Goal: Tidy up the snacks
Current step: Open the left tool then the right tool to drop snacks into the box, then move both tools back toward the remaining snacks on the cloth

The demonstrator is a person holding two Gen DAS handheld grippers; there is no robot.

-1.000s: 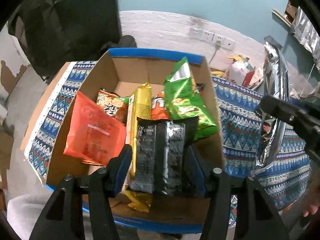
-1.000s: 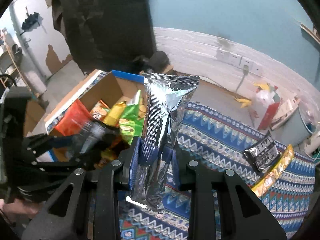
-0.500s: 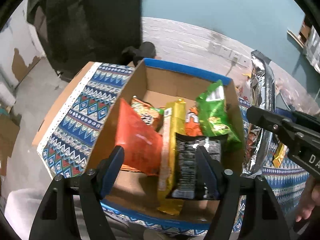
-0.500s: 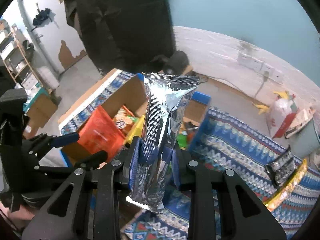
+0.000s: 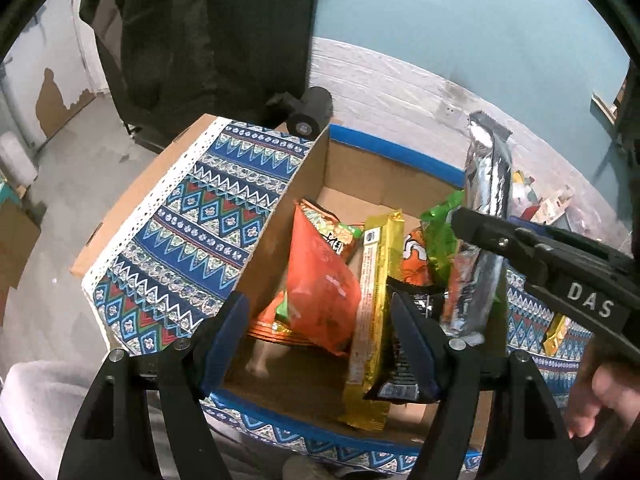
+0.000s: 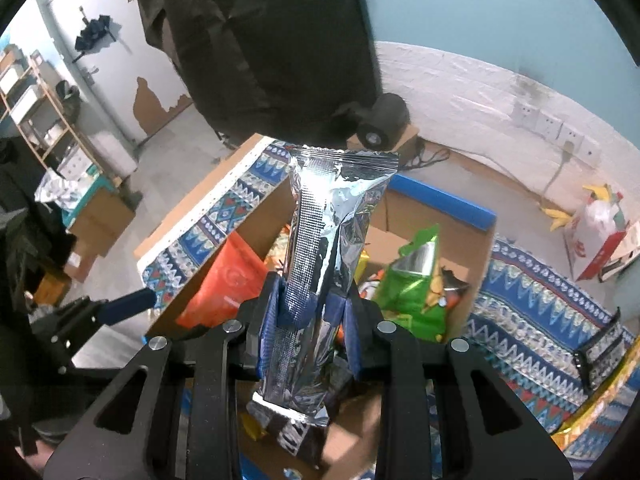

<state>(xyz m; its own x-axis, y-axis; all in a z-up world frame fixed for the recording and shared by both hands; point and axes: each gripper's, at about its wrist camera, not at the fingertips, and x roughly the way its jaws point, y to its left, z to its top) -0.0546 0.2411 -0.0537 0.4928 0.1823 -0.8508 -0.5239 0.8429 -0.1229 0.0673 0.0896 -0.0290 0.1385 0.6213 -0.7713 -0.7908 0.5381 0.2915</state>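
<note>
Holding a silver pack (image 6: 328,276) upright above the box (image 6: 440,204), our right gripper (image 6: 312,312) clamps it; our left gripper (image 5: 320,336) gapes wide at the box's 7 o'clock corner, empty.

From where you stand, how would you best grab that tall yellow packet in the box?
Probably the yellow packet by its free top end, coming from above: it stands on edge, squeezed between the orange bag and the black packet, so only the thin top pokes out.

Silver foil packet (image 6: 328,256); orange bag (image 5: 320,288); green bag (image 6: 412,284); blue-edged brown box (image 5: 384,148); blue zigzag-patterned cloth (image 5: 192,232) noted.
</note>
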